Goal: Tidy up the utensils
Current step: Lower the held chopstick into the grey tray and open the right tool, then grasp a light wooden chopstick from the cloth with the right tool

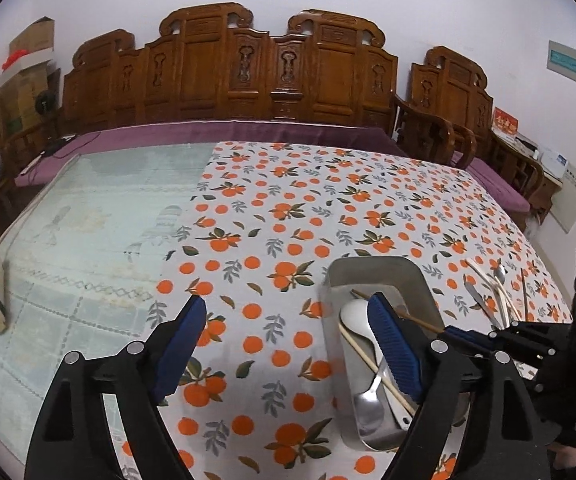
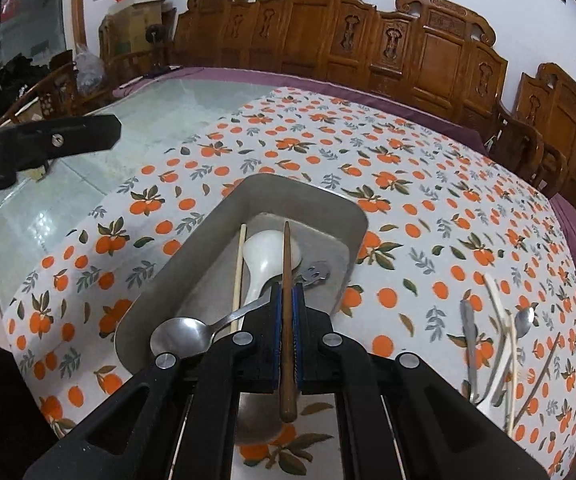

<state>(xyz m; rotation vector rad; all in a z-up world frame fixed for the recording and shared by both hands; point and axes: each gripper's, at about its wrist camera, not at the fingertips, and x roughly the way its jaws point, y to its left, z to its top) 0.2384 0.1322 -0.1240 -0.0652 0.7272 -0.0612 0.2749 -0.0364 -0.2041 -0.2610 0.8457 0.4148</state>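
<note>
Wooden chopstick (image 2: 287,320), dark brown, is clamped between the closed blue pads of the right gripper (image 2: 287,300). It points forward over the steel tray (image 2: 192,240), its tip above the white spoon (image 2: 266,260) and its butt sticking out behind the pads.

Already in the tray: the white spoon, a pale chopstick (image 2: 238,276) and a steel spoon (image 2: 184,336) whose handle crosses the others.

Left gripper (image 1: 288,344) holds nothing. Its jaws stand wide, beside the tray's left wall, with one pad (image 1: 392,352) over the tray contents.

Loose utensils (image 2: 500,344) lie well apart on the orange-print cloth (image 2: 408,160) to the right: a knife, a small spoon, pale sticks and a second dark stick.

Risks noted:
- The grip sits near the middle of a thin round stick. On release it may roll, or land across the spoon bowl and rest tilted against the wall instead of flat.
- A release from height may make it bounce out over the low rim.
- Contents are already crossed, and another piece dropped askew may tangle them further.
- The tray sits on loose cloth. A nudge from either gripper could slide it.
- Both grippers crowd the tray and could knock each other.
</note>
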